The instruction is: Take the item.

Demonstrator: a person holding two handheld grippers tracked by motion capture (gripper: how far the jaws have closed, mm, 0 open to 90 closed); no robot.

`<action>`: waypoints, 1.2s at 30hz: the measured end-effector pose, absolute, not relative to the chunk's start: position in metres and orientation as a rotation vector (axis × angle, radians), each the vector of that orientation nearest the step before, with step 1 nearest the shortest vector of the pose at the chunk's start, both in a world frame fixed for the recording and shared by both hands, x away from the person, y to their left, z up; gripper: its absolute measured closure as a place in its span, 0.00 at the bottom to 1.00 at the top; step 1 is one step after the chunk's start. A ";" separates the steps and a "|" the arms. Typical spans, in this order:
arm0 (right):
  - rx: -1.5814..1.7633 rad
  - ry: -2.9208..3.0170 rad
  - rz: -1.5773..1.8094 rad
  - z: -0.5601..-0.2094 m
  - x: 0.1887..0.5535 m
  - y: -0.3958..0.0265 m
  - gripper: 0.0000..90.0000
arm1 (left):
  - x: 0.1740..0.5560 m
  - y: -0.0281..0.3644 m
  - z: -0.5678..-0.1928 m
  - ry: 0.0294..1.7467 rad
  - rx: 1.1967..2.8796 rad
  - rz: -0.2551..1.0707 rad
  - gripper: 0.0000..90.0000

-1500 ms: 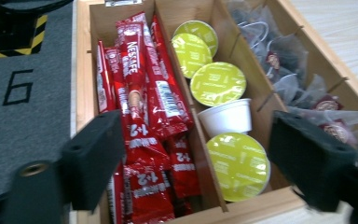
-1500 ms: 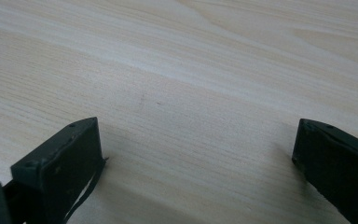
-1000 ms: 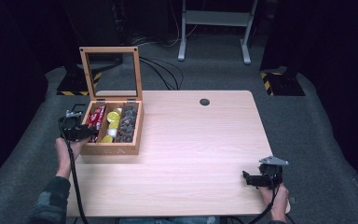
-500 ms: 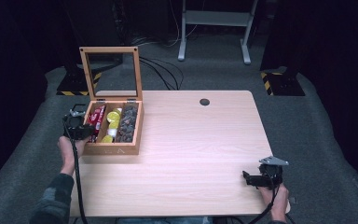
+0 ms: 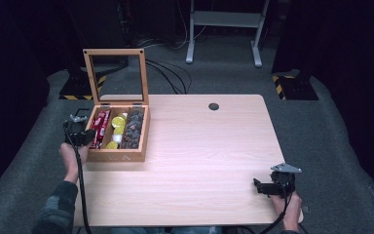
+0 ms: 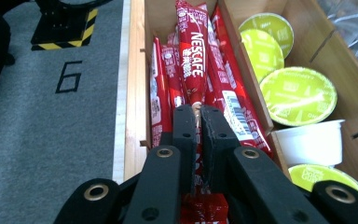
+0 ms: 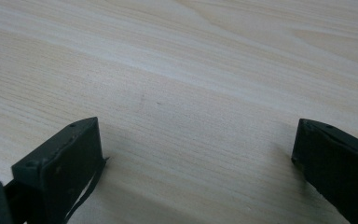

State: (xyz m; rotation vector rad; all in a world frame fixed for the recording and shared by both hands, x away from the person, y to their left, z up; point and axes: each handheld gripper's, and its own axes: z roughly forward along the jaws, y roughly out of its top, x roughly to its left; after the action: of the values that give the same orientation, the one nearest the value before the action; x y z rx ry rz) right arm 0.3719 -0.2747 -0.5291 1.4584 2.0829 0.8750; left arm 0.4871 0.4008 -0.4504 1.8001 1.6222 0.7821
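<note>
1. Since the earlier frame: your left gripper's jaws have just been closing, a red stick between them; both hands hold position.
2. High view: left gripper (image 5: 80,136) sits at the box (image 5: 118,155) left edge; right gripper (image 5: 265,187) rests on the table (image 5: 199,146), near the right corner.
3. Left gripper view: your jaws pinch a red stick (image 6: 195,60) in the box's left compartment, beside green pods (image 6: 298,95).
4. Right gripper view: jaws spread wide over bare table.

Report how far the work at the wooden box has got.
Done: the wooden box stands open, and the left tool has just closed on a red Nescafe stick. In hand: that grip. Left: lifting it out. The right tool rests open on the table.
</note>
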 end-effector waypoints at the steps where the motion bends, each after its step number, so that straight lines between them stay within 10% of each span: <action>1: 1.459 2.083 0.875 -0.529 0.372 -0.275 0.01 | 0.486 0.401 -0.449 1.622 1.802 0.781 0.94; 36: 1.459 2.076 0.874 -0.529 0.372 -0.275 0.01 | 0.468 0.385 -0.413 1.484 1.764 0.809 0.95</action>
State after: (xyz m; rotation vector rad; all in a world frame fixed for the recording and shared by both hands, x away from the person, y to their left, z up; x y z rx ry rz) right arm 0.3720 -0.2748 -0.5292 1.4591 2.0763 0.8741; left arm 0.4680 0.3847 -0.4130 1.7641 1.4837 0.8085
